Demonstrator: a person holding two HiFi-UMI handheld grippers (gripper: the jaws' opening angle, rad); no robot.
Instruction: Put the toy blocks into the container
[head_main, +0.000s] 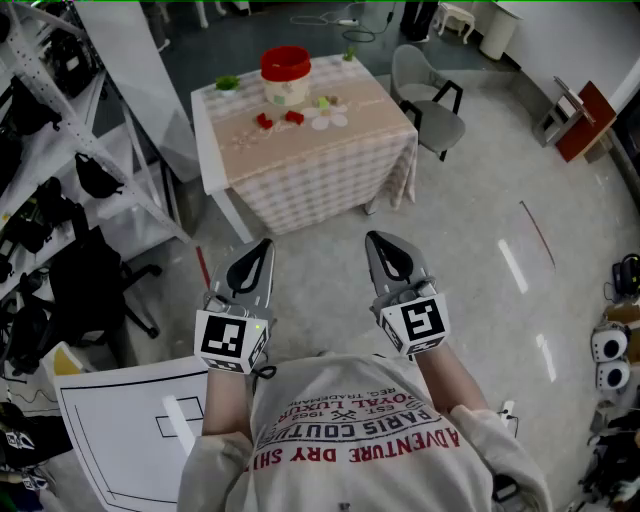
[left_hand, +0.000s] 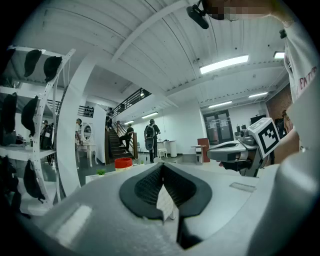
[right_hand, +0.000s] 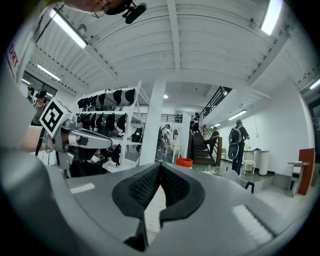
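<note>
Left tongs (head_main: 262, 247) and right tongs (head_main: 379, 240), grey, both pressed together, empty, at our chest | small red toy blocks (head_main: 264, 121) beside red-topped cream container (head_main: 285, 76) on checked-cloth desk (head_main: 330, 170), well ahead | risk: we arrive unopened, nudging blocks off.
</note>
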